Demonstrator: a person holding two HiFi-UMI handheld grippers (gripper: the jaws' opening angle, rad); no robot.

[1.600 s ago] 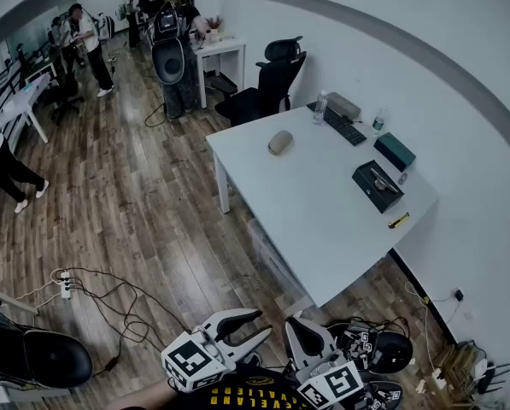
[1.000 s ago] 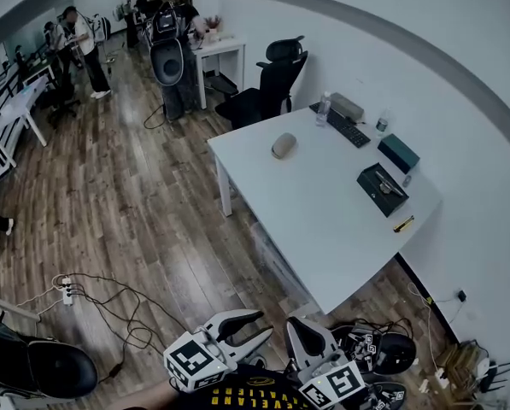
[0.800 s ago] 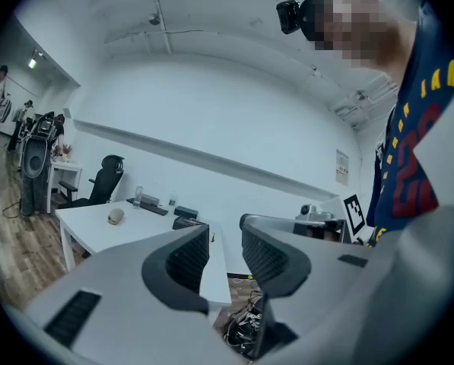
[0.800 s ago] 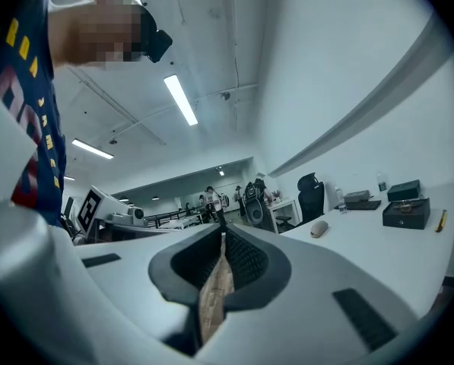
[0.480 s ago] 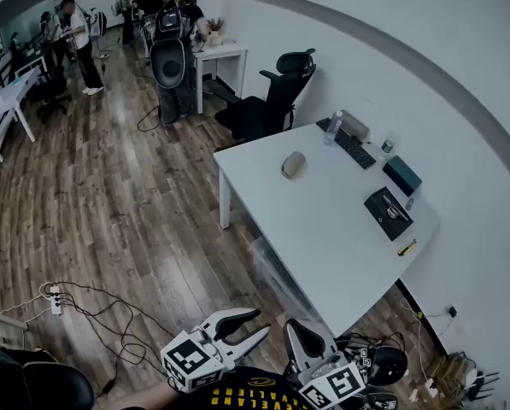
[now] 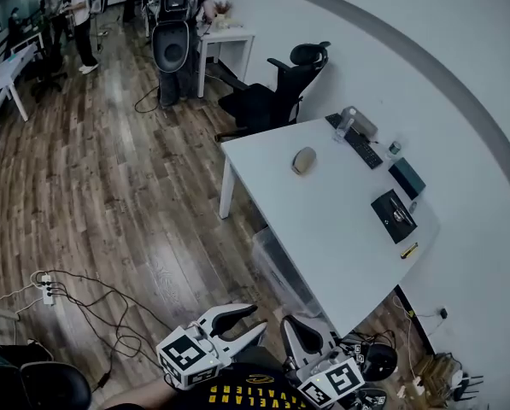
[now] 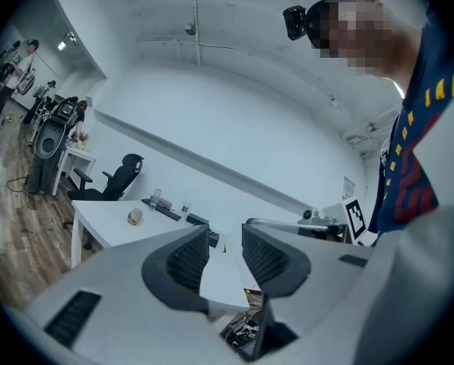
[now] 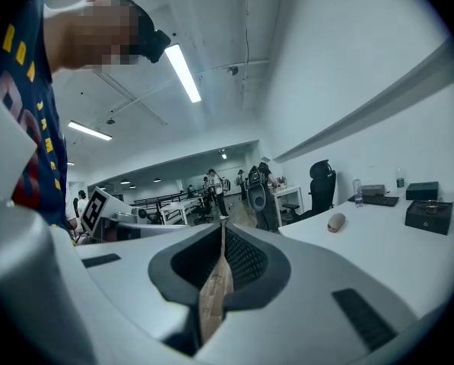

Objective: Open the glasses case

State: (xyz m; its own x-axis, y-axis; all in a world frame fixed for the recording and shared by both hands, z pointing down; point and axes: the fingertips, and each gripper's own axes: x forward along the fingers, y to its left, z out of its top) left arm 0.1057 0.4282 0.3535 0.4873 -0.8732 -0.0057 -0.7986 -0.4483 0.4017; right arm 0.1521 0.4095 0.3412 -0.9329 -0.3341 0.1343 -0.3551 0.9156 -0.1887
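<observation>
Two grippers: hovering above wood floor (image 6: 109, 195), well apart from white table (image 6: 340, 229).
Left gripper (image 6: 253, 319): jaws standing spread, holding nothing.
Right gripper (image 6: 293, 323): jaws pressing together, empty.
Glasses case (image 6: 304, 160): lying near table's edge beside black chair (image 6: 276, 92).

Bright, even light comes from ceiling tube lamps (image 8: 182, 73); picture edges bend strongly and darken; shadows are soft.
</observation>
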